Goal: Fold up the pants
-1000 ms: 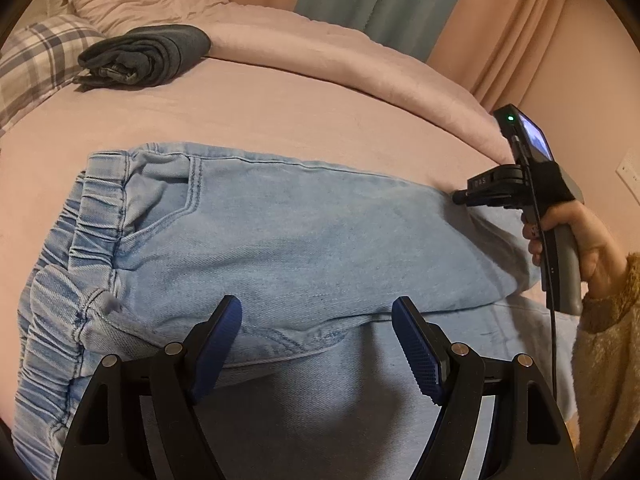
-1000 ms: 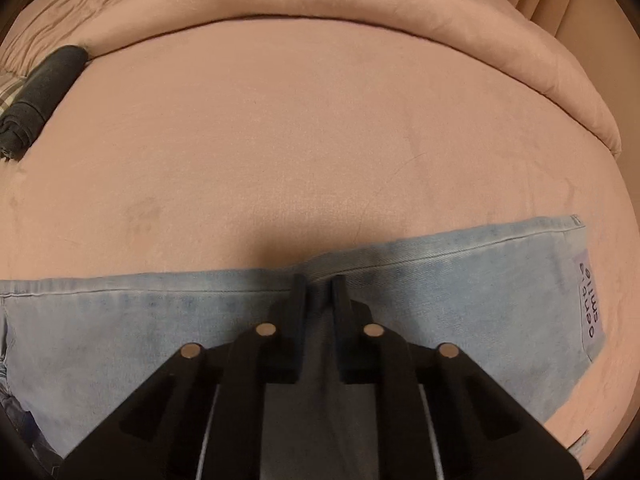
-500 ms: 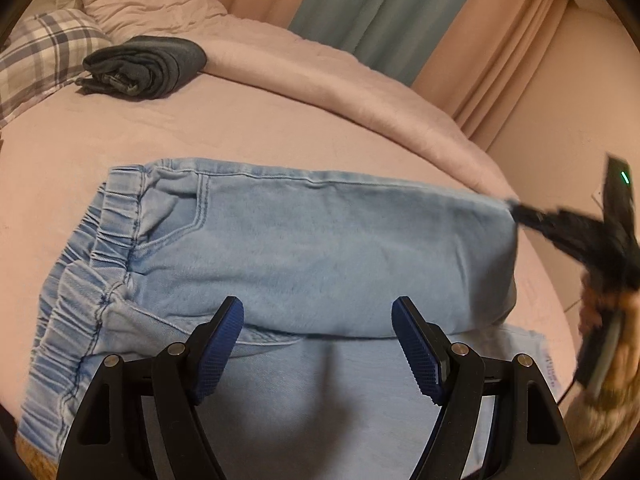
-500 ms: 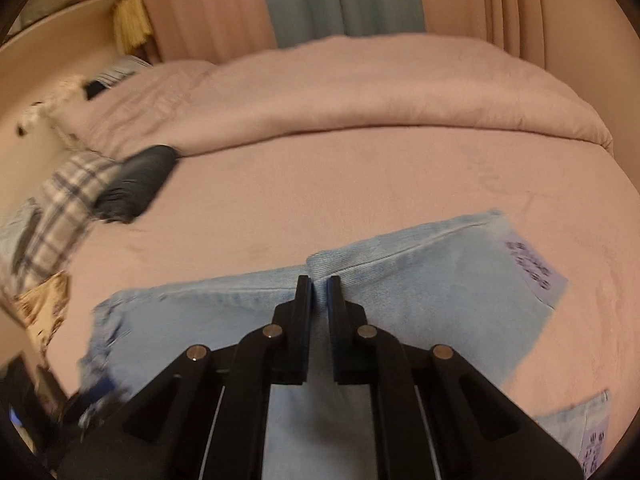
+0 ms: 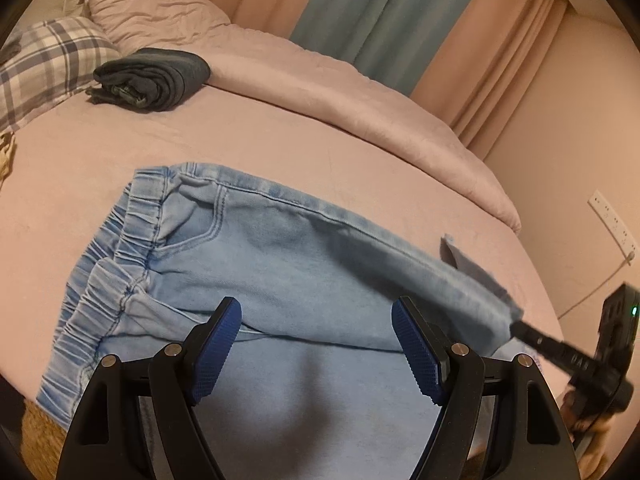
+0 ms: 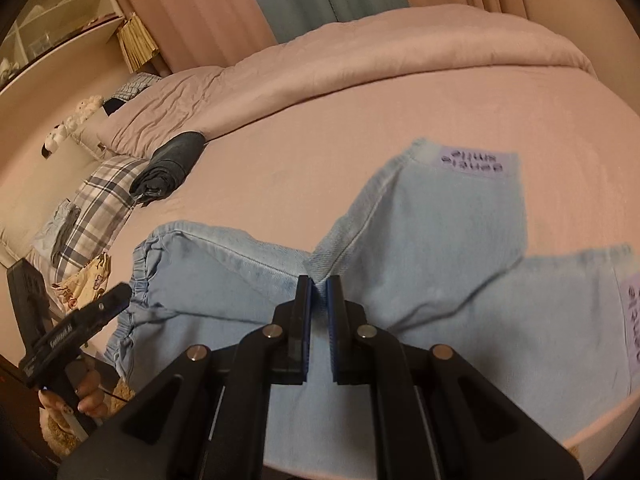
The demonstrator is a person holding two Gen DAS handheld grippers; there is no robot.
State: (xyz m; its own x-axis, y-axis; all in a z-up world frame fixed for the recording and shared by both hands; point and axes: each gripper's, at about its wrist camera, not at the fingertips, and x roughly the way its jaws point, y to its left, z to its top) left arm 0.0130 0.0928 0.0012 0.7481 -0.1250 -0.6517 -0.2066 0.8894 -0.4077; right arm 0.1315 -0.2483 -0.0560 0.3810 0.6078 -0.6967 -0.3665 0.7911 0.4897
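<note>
Light blue denim pants (image 5: pixel 280 264) lie on the pink bed, elastic waistband at the left, legs running right. My left gripper (image 5: pixel 316 344) is open and empty, hovering above the lower leg near the crotch seam. My right gripper (image 6: pixel 319 292) is shut on the top leg's outer seam and holds it lifted off the bed, so the cloth tents up; the hem with a lilac label (image 6: pixel 476 162) hangs beyond it. The right gripper also shows in the left wrist view (image 5: pixel 520 330), at the raised leg edge. The left gripper shows at the left of the right wrist view (image 6: pixel 116 298).
A rolled dark garment (image 5: pixel 156 74) lies at the bed's far left, beside a plaid pillow (image 5: pixel 52 60). A folded pink duvet (image 5: pixel 360 96) runs along the far side. Curtains (image 5: pixel 380 20) and a wall (image 5: pixel 592 160) stand behind. The bed edge is near me.
My right gripper has lifted the top leg and carried it toward the waistband, so the leg now rises off the bed. The left gripper has stayed open over the pants and pulled back a little.
</note>
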